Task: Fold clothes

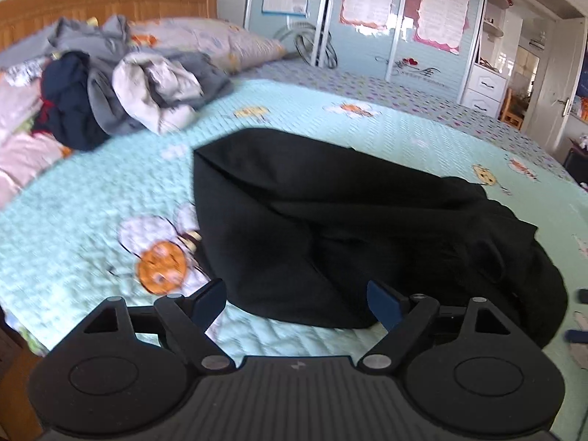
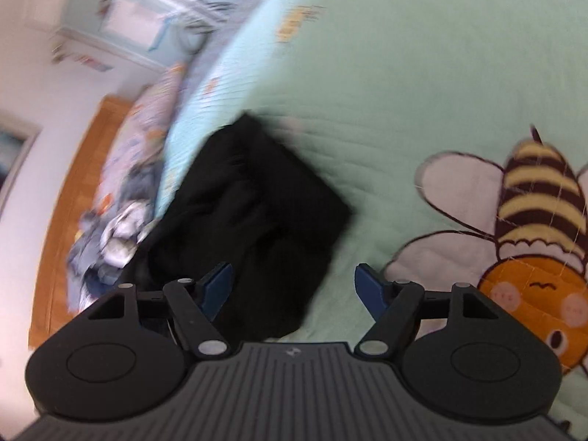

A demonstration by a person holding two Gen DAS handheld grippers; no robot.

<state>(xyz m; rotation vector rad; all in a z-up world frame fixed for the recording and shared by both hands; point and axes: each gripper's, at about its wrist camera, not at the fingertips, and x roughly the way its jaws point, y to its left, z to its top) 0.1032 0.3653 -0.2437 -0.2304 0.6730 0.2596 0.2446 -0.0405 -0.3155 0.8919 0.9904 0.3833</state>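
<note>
A wide bed [image 1: 92, 198] under a pale green quilted cover printed with cartoon bees and white flowers carries everything here. Its orange wooden headboard [image 1: 110, 3] runs along the far edge, with a long pale floral pillow [image 1: 220, 42] lying against it.

On the middle of the cover lies a black garment [image 1: 330, 228], loosely folded into a thick bundle with one straight folded edge toward the headboard side and a rumpled mass at the other end. Near the headboard corner sits a heap of unfolded grey, navy and off-white clothes [image 1: 125, 77], well apart from the black piece.

Beyond the far side of the bed stands a pale blue sliding-door wardrobe [image 1: 367, 55] with pink-bordered paper sheets [image 1: 443, 14] stuck on it; their writing is too small and blurred to read.

The left gripper [image 1: 296, 303] hangs over the near edge of the black garment with its blue-padded jaws spread wide; nothing is pinched, and cloth shows in the gap beneath.

The right gripper [image 2: 294, 288] is likewise spread wide and holds nothing, its left finger over the black garment [image 2: 257, 213] and its right finger over bare cover. That view is motion-blurred. A small logo on each gripper body is not legible.
</note>
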